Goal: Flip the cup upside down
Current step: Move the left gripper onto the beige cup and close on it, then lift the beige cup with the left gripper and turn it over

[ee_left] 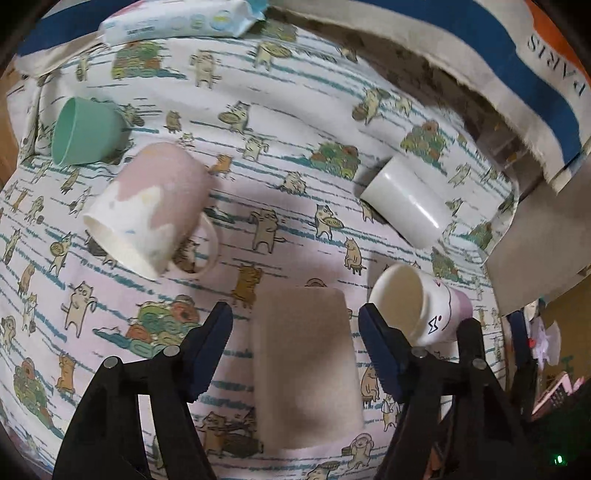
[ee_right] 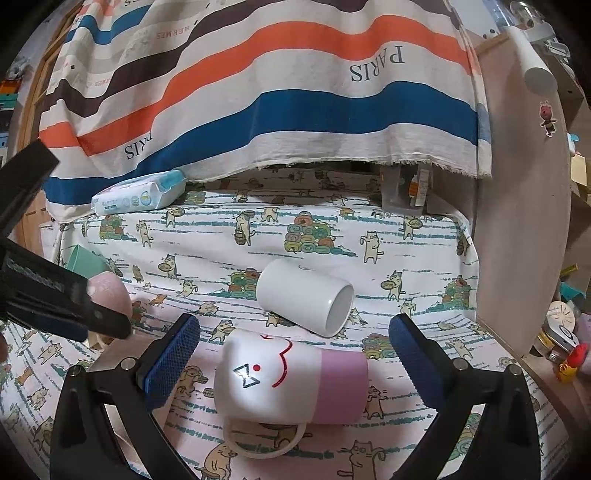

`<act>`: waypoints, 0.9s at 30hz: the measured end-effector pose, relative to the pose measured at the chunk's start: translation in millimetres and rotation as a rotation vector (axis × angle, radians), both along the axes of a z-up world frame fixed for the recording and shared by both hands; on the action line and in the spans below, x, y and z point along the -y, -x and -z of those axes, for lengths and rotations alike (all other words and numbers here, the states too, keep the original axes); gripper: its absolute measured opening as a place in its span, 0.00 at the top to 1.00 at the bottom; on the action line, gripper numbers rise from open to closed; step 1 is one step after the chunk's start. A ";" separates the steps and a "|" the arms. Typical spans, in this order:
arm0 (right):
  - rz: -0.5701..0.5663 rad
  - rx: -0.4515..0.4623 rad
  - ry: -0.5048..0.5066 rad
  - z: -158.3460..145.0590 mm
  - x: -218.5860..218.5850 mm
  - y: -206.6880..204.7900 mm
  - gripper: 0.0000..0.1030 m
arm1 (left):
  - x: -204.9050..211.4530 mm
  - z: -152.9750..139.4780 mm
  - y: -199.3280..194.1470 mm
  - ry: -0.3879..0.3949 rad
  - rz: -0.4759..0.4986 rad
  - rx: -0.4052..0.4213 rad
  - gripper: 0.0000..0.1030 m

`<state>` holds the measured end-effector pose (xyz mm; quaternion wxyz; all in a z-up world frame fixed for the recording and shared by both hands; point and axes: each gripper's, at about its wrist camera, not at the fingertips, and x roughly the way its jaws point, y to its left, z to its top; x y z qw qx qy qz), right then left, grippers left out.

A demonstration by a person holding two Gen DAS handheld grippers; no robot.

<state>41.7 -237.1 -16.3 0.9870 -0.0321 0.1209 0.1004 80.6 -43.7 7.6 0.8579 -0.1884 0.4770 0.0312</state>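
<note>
A beige cup [ee_left: 306,365] stands upside down on the cat-print cloth, between the open fingers of my left gripper [ee_left: 295,317], which do not touch it. A white and pink mug with a drawn face [ee_right: 291,380] lies on its side between the open fingers of my right gripper [ee_right: 293,332]; it also shows in the left wrist view [ee_left: 421,302]. A plain white cup [ee_right: 306,295] lies on its side just behind it, also in the left wrist view [ee_left: 402,199]. A pink and white mug [ee_left: 151,206] and a mint green cup [ee_left: 85,129] lie on their sides at the left.
A pack of wet wipes [ee_right: 140,192] lies at the back left, also in the left wrist view [ee_left: 177,20]. A striped cloth [ee_right: 258,92] hangs behind the table. A wooden panel [ee_right: 524,221] stands at the right. The left gripper's body [ee_right: 55,295] shows at the left edge.
</note>
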 end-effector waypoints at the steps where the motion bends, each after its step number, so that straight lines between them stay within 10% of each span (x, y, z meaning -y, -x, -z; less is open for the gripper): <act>1: 0.001 -0.001 0.000 -0.1 0.2 -0.2 0.00 | 3.3 2.1 -3.7 -0.006 0.001 -0.013 0.33; 27: 0.011 -0.007 -0.001 1.1 2.0 -2.5 0.00 | 14.5 40.6 -36.0 -0.024 -0.023 -0.105 0.34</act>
